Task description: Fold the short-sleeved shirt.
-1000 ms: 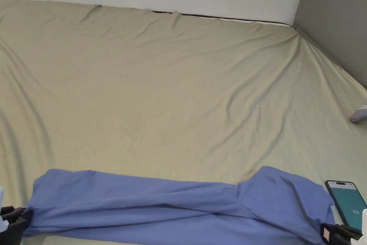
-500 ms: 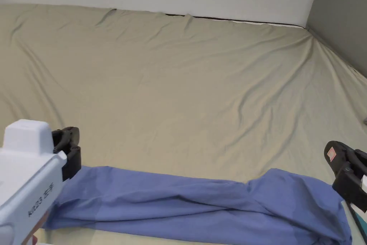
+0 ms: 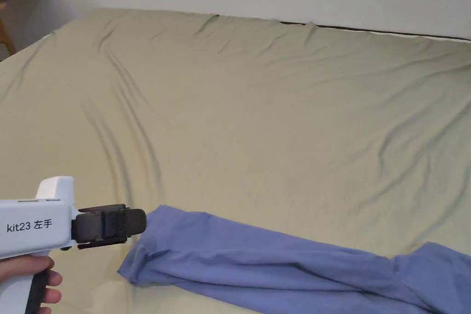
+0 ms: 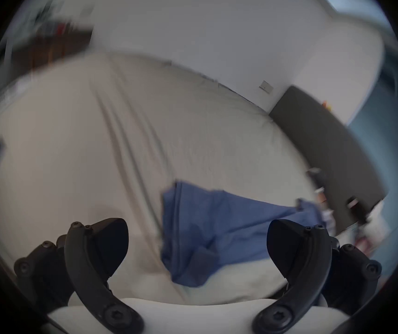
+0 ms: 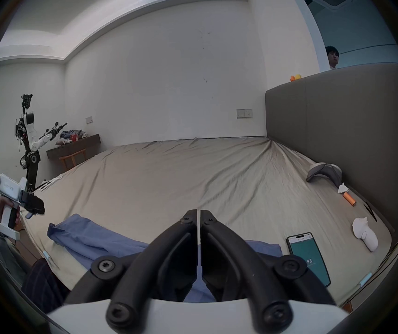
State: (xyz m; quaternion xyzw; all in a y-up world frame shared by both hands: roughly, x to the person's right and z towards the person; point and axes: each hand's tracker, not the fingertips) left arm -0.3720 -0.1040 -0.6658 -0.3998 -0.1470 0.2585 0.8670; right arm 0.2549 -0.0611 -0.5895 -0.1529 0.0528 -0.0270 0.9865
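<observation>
Head view: lettered left hand-held gripper (image 3: 133, 223)

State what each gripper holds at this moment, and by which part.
Nothing is held. The left gripper has its jaws wide apart above the blue shirt; the right gripper has its jaws closed together on nothing.

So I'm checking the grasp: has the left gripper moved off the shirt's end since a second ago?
Yes. The left gripper has lifted off the shirt, open, above its end.
</observation>
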